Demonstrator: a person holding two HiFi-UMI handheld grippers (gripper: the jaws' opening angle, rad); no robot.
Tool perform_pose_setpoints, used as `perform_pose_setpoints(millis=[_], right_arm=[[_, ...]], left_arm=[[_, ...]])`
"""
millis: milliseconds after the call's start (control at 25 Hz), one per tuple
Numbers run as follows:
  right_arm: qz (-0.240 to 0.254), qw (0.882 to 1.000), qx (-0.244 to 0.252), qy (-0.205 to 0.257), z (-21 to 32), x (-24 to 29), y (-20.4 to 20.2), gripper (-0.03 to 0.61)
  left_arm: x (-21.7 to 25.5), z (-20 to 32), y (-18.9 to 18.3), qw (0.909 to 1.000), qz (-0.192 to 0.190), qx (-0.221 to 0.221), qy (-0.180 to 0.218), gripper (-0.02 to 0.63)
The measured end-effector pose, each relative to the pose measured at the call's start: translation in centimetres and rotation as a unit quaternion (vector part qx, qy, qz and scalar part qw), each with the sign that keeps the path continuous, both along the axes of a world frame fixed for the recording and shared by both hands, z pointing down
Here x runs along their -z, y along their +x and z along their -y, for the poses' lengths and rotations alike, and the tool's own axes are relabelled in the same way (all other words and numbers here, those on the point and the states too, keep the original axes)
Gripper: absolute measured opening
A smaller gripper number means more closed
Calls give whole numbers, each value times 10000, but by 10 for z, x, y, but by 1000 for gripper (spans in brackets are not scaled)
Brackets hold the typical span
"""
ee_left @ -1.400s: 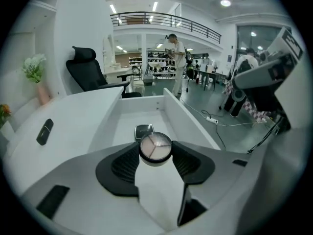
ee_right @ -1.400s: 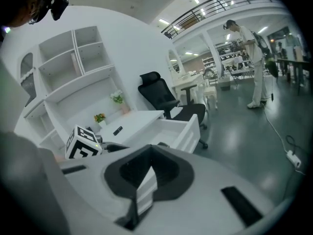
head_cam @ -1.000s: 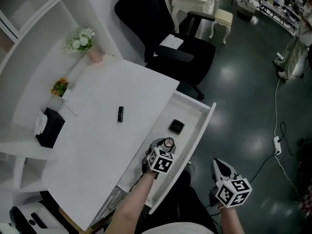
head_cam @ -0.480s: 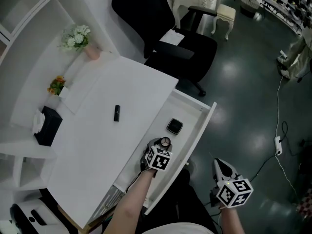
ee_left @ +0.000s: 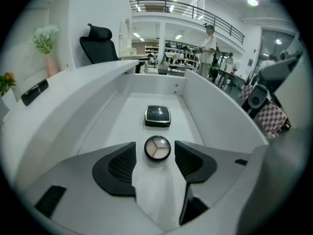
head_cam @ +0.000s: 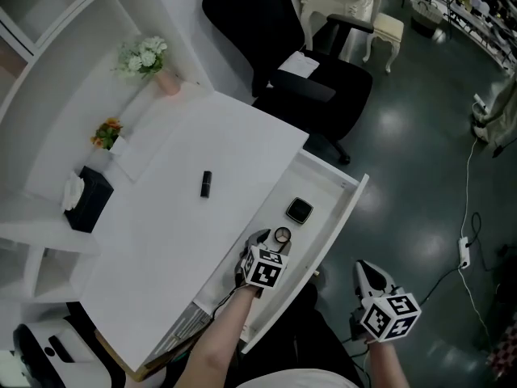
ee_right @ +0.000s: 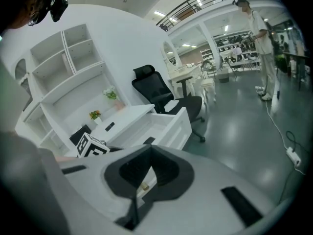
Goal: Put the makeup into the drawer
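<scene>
Makeup compact (ee_left: 157, 148) lying on drawer (ee_left: 215, 111) floor, loose between left gripper (ee_left: 155, 146) jaws, just parted wide.
Draw straight back without nudging it; keep right gripper (ee_right: 149, 150), jaws closed on nothing, clear of drawer.

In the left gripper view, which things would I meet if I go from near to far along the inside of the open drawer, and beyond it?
round compact → square black compact → far wall of the drawer → black office chair
</scene>
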State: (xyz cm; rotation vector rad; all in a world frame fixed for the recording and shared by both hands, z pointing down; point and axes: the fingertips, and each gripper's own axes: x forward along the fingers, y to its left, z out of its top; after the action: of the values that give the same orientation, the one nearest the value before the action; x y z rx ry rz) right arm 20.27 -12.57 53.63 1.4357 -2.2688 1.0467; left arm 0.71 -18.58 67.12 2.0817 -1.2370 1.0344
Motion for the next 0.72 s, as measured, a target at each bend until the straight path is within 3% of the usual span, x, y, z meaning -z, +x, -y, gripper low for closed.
perform_pose_setpoints(millis=[200,400,560,720], right_arm=[[85,9991,398,109,7,8,-31,2],[175,9959,849,251,13,19,-71,2],[225,9917,1217,361,16,28,-102,2],[286,9873,1493,469,16,38,-132,2]], left_arm=[[58,-2,-14,9965,-404,372,638,218],[117,-1,-52,9848,-714,1004,1225,209],[146,0,-88,9757,-655,1388,1567,206],[157,-8,-120,9726,-484,1597,1616,204]])
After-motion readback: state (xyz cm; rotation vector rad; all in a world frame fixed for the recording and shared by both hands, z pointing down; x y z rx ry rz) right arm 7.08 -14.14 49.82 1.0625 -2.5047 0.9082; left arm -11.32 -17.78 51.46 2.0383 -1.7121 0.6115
